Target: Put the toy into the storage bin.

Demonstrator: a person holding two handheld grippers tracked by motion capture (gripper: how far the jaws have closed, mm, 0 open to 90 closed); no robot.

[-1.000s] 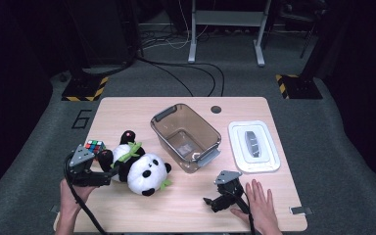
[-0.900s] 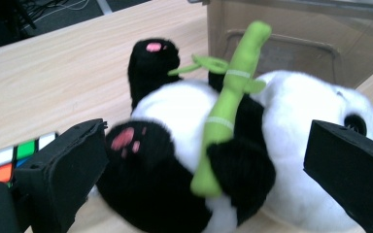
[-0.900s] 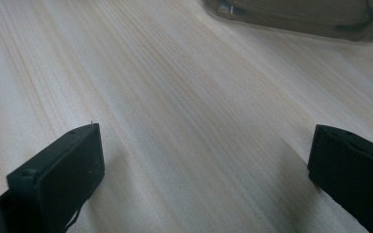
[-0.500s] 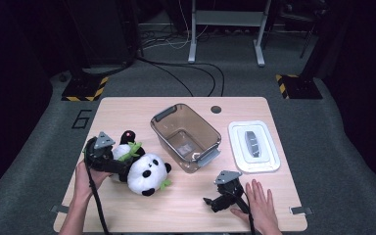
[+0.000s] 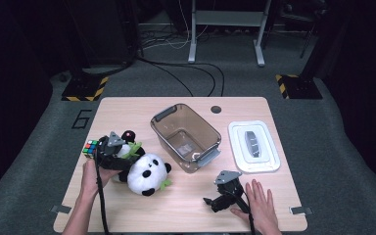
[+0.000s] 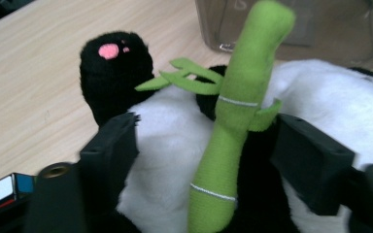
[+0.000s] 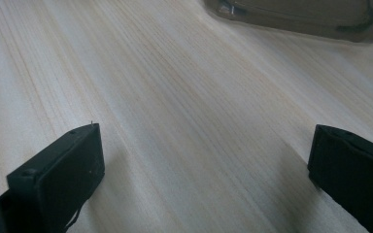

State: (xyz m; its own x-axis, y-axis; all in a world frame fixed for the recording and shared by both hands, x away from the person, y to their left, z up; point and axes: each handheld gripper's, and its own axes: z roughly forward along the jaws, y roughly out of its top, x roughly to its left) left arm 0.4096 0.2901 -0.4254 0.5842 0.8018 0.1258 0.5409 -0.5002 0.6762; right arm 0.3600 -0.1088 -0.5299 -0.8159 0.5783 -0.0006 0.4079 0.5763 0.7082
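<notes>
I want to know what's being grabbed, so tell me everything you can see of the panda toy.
The panda toy is soft black-and-white plush with a green felt bamboo stalk on its belly. It lies on the wooden table between the puzzle cube and the clear bin. The left gripper has just been closing around its body, both jaws against the fur.

we see a black-and-white plush panda [image 5: 144,171] clutching a green felt bamboo stalk [image 6: 230,121] ringed with thin white bands, a pink patch on its black paw, beside a multicoloured puzzle cube [image 5: 90,147] on the pale wood-grain table [image 5: 176,205].
</notes>
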